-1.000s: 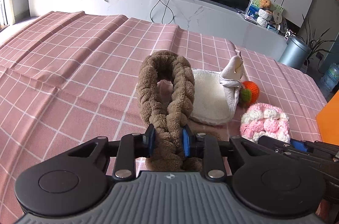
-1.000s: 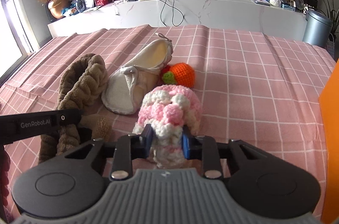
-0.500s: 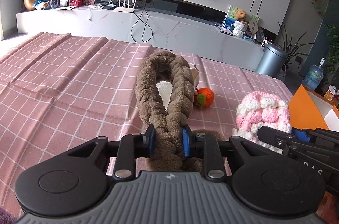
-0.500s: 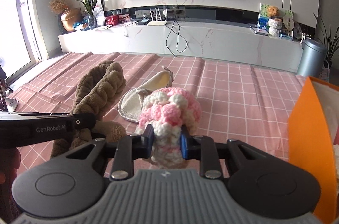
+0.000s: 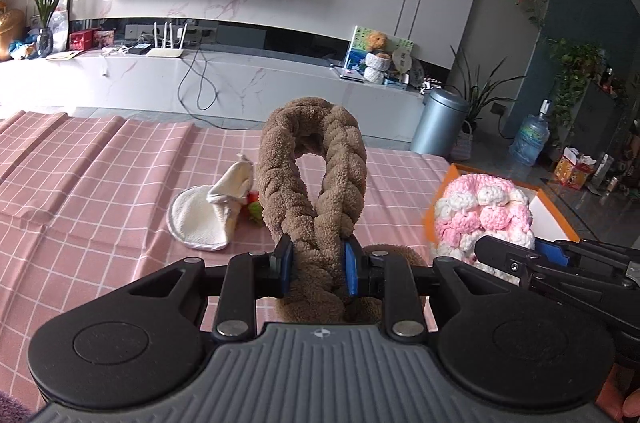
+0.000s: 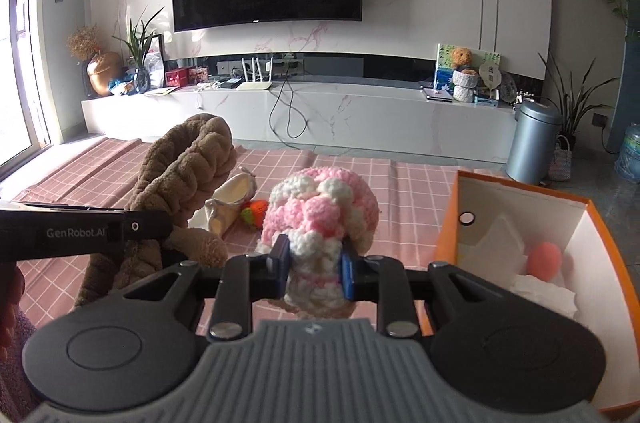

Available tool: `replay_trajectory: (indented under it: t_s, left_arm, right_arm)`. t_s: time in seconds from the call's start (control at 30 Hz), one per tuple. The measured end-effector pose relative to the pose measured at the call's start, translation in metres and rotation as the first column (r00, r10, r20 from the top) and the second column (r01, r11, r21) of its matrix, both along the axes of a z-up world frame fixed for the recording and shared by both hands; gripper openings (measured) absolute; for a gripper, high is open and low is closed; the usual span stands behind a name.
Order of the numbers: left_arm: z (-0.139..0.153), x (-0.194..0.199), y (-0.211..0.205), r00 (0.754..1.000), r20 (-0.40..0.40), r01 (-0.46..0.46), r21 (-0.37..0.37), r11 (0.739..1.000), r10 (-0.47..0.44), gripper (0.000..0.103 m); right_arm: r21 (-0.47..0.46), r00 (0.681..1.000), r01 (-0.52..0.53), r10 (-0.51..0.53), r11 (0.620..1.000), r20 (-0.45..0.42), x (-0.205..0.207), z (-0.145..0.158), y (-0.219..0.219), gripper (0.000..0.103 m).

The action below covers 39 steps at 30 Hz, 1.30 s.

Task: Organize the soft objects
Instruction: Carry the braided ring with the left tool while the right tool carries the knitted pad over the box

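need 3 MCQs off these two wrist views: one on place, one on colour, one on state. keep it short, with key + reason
1. Where is the orange box?
A. to the right of the pink-and-white knitted piece
B. on the TV shelf
C. under the white slipper

2. What colour is the braided plush item?
A. blue
B. brown
C. yellow

3. What is the right gripper doing?
A. hanging open and empty
B. resting flat on the cloth
C. clamped on the knitted piece

Key:
1. A, since the right wrist view shows the box at the right, beside the knitted piece.
2. B, since the braid in the left gripper is brown fleece in both views.
3. C, since both blue pads press into the yarn at its white lower end.
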<state>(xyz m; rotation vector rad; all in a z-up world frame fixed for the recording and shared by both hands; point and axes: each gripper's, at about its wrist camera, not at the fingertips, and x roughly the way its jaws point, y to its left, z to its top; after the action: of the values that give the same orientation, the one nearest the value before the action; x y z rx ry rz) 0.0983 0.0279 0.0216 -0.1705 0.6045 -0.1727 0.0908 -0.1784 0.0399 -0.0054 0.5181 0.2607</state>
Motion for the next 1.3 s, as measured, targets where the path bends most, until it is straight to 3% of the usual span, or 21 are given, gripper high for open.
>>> replay_trajectory:
  t_s: [0.27,0.7,1.0,1.3]
  left_arm:
    - [0.021,0.011,-0.05,0.991,0.033,0.13,-0.046,0.99,-0.128,0.029]
    - [0.03,0.055,-0.144,0.941,0.027,0.337,-0.127,0.933,-0.337,0.029]
    - [0.001,0.094,-0.196,0.911,-0.064,0.399,-0.111,0.91,-0.407,0.029]
    - [-0.041,0.12,-0.222,0.882,-0.208,0.431,-0.01,0.902,-0.423,0.029]
  right_arm:
    - [0.005,0.994,0.104,-0.104,0.995,0.026,-0.017,0.013,-0.063,0.022]
    - [-0.106,0.99,0.139,-0.138,0.985,0.013,-0.007,0.026,-0.135,0.022]
    - [-0.231,0.986,0.133,-0.152,0.964,-0.066,0.034,0.004,-0.171,0.022]
    - [-0.334,0.979,0.06,-0.121,0.941,-0.162,0.078,-0.034,-0.18,0.022]
